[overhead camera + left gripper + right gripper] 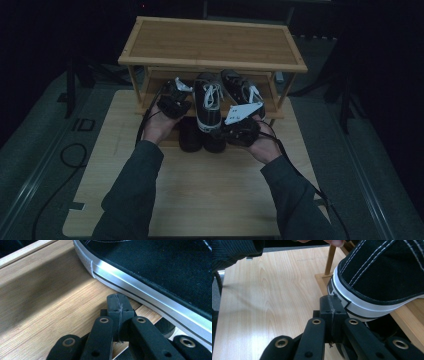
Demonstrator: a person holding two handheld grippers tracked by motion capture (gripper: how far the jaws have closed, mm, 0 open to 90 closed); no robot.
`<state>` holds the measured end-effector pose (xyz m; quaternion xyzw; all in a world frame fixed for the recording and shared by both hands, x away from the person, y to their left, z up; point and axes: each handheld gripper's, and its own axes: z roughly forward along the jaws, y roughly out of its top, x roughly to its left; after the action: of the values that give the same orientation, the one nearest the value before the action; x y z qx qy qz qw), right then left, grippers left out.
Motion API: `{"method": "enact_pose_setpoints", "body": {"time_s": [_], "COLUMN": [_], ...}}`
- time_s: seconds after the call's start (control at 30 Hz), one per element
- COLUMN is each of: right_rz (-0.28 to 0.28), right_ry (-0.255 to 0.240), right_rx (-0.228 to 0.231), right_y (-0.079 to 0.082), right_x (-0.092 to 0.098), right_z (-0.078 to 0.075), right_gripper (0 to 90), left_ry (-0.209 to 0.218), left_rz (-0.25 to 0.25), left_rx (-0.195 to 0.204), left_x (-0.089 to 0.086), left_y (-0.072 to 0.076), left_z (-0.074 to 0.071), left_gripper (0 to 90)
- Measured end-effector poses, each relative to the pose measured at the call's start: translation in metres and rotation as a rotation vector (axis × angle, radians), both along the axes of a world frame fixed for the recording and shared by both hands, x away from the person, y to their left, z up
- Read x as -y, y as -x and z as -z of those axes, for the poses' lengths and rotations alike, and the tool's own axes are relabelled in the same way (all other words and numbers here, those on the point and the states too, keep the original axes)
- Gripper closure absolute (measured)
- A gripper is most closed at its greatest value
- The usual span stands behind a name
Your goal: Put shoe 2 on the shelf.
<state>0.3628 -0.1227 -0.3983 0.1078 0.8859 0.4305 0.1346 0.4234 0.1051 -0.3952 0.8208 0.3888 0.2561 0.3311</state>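
Note:
A black canvas sneaker [208, 106] with white laces and a white sole lies on the lower shelf [150, 102] of a wooden shoe rack, its heel sticking out over the front edge. My left gripper [185, 102] is shut and empty at the sneaker's left side. In the left gripper view its tips [117, 302] rest on the shelf board [50, 312] right beside the white sole [150, 295]. My right gripper [220, 132] is shut and empty at the heel. In the right gripper view its tips [332, 307] are against the heel's white rubber [359, 307].
A second black sneaker [243, 90] lies on the same shelf to the right. Two dark shoes [200, 139] sit lower, under the overhanging heel. The rack's top board [212, 42] is bare. The light wooden table [200, 190] stretches toward the person, whose sleeves [132, 195] come in from below.

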Motion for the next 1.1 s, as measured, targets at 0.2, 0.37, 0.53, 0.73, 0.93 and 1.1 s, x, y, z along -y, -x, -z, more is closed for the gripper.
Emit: {"method": "enact_pose_setpoints", "body": {"time_s": [0.2, 0.37, 0.53, 0.73, 0.93, 1.1], "right_rz": [0.003, 0.051, 0.054, 0.053, 0.054, 0.05], "right_ry": [-0.007, 0.032, 0.019, 0.004, 0.001, -0.007], "right_rx": [0.006, 0.034, 0.016, 0.007, 0.006, -0.013], "right_y": [0.0, -0.005, -0.01, -0.011, -0.01, -0.012], "right_x": [-0.002, -0.005, -0.005, -0.007, -0.007, -0.007], "right_z": [0.001, 0.0, 0.001, 0.002, 0.003, 0.003], "right_gripper": [90.0, 90.0, 90.0, 90.0, 90.0, 90.0], "left_ry": [-0.002, -0.007, -0.008, -0.044, -0.072, -0.026], "left_rz": [0.0, -0.006, -0.002, 0.006, -0.014, -0.02], "left_rx": [0.0, 0.0, -0.001, 0.01, 0.012, 0.013], "left_x": [0.0, 0.001, 0.0, 0.001, -0.011, -0.02], "left_y": [0.0, 0.0, 0.0, 0.0, 0.002, 0.002], "left_z": [0.0, 0.0, 0.0, -0.002, -0.003, 0.0], "left_gripper": [90.0, 90.0, 90.0, 90.0, 90.0, 90.0]}}
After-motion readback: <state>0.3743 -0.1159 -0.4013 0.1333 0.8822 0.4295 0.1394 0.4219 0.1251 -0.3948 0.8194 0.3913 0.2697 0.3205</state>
